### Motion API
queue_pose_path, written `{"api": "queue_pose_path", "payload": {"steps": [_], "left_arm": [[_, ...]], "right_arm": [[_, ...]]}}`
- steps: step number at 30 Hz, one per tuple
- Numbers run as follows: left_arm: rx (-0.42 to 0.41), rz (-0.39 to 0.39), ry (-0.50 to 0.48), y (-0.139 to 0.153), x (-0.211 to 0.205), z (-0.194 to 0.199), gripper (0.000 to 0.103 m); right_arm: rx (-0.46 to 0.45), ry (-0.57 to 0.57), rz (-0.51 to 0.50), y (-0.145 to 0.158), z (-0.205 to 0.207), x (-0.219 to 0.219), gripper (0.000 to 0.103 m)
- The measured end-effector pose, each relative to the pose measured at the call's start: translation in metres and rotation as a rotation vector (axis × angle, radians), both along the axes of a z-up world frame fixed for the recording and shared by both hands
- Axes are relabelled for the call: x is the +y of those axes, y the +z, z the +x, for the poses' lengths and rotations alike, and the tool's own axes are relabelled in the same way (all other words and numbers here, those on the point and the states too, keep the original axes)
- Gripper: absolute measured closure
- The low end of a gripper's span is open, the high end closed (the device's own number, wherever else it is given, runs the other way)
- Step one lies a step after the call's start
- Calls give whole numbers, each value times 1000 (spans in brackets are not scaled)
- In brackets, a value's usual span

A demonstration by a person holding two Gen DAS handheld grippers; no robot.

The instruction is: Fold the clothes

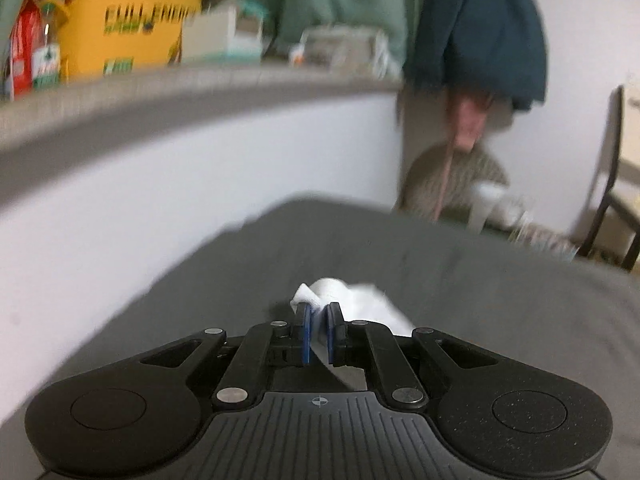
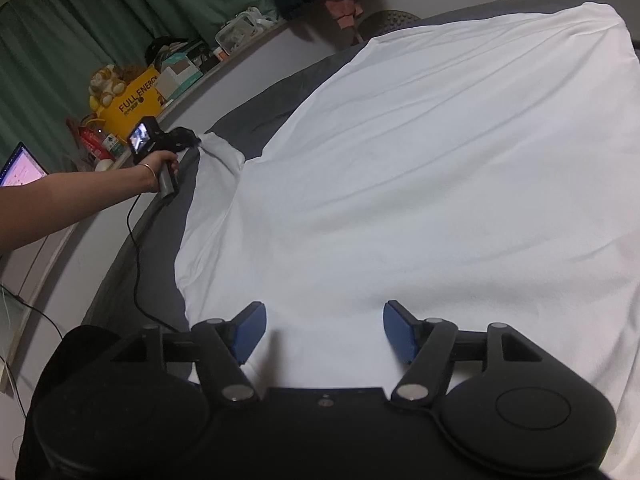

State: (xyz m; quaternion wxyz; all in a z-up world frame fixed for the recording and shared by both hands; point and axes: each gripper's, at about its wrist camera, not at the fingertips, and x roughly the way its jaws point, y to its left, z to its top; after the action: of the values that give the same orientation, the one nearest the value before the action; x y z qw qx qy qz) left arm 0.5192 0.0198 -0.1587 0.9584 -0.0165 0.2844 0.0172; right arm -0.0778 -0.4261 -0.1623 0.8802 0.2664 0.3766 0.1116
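Grey bed (image 2: 160, 240) carries a white shirt (image 2: 420, 180); left tool (image 1: 319, 322) clamps its sleeve at mid-left, right tool (image 2: 324, 330) gapes wide above the shirt.

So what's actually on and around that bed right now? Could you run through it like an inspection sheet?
Surface: bed with a dark grey sheet.
Job's things: white T-shirt spread flat; its sleeve is pulled out sideways.
Clutter: nothing seen on the bed.
Grippers: left gripper shut on the sleeve end; right gripper open above the shirt's near edge.
Cables: black cable hangs from the left gripper's handle.
Surroundings: ledge with a yellow bag, boxes, green curtain, laptop, chair.
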Motion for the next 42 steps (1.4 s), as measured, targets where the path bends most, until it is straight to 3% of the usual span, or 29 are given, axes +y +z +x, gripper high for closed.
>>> {"api": "queue_pose_path", "payload": {"steps": [1, 4, 6, 7, 17, 23, 25, 27, 29, 31, 35, 37, 39, 41, 42], "left_arm": [[21, -19, 13, -1, 2, 0, 96], [35, -58, 24, 0, 7, -4, 63], [41, -77, 26, 3, 9, -7, 10], [45, -86, 28, 5, 10, -9, 1], [77, -176, 41, 20, 20, -24, 0], [56, -213, 109, 11, 23, -26, 4], [36, -238, 156, 5, 28, -22, 16], [37, -279, 207, -3, 35, -17, 41], [40, -324, 254, -11, 41, -13, 50], [13, -344, 280, -17, 44, -13, 51], [10, -301, 174, -23, 32, -4, 51], [18, -219, 107, -22, 17, 0, 51], [28, -182, 93, -22, 10, 2, 81], [32, -175, 103, -21, 8, 4, 97], [18, -183, 95, -14, 7, 1, 98]], "right_arm": [[0, 1, -1, 0, 0, 0, 37], [0, 0, -4, 1, 0, 2, 37], [-5, -3, 5, 3, 0, 3, 37], [-8, -3, 12, 4, 0, 4, 37], [-58, 45, 6, 8, -7, 20, 36], [-32, 46, 23, 1, -5, 16, 36], [-26, 34, 37, -1, -3, 14, 36], [-23, 28, 52, -5, -2, 11, 36], [-27, 28, 60, -7, -3, 10, 36], [-31, 32, 62, -8, -3, 10, 34], [-37, 52, 41, -7, -3, 14, 32], [-40, 58, 37, -6, -4, 14, 32], [-42, 55, 44, -7, -4, 14, 32], [-43, 49, 50, -7, -5, 14, 32], [-43, 46, 50, -7, -6, 14, 32]]}}
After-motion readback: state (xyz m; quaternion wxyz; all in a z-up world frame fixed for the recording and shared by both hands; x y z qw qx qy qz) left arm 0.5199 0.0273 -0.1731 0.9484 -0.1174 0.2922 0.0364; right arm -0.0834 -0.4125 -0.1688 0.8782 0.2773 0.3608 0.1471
